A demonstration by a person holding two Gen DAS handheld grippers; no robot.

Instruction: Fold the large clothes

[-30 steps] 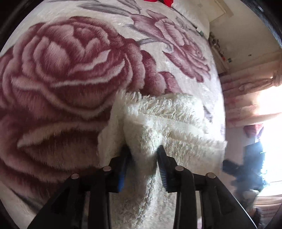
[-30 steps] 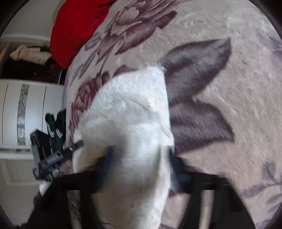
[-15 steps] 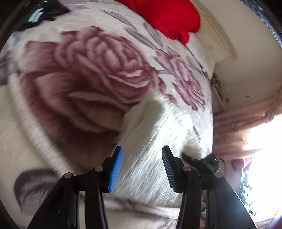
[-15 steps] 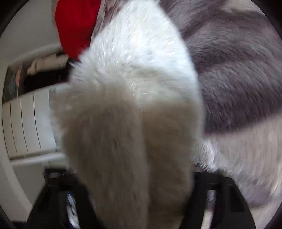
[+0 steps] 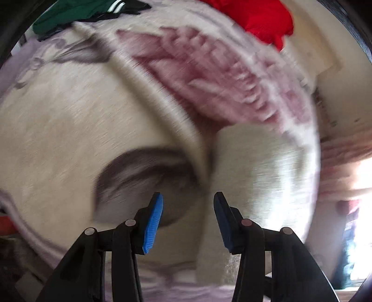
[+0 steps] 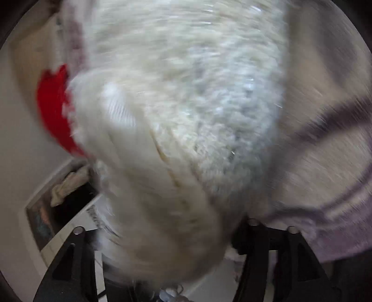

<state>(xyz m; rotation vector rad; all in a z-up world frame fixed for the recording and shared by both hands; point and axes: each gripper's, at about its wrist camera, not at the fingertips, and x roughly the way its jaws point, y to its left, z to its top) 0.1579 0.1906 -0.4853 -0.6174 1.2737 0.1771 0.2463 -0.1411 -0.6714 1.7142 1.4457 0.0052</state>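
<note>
The left tongs (image 5: pixel 188 209) are spread and hold nothing. The right tongs (image 6: pixel 162 244) have just opened more around the fluffy top (image 6: pixel 186 104); grip unclear. Next: smooth the fold.

A home bedroom: rose-print bed blanket (image 5: pixel 209 76), curtains (image 5: pixel 344 151)

left gripper (image 5: pixel 188 204): black linkage arms, silver rivets, ribbed blue pads on jaws.

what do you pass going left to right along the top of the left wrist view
green garment → floral blanket → red garment → pale wall
</note>
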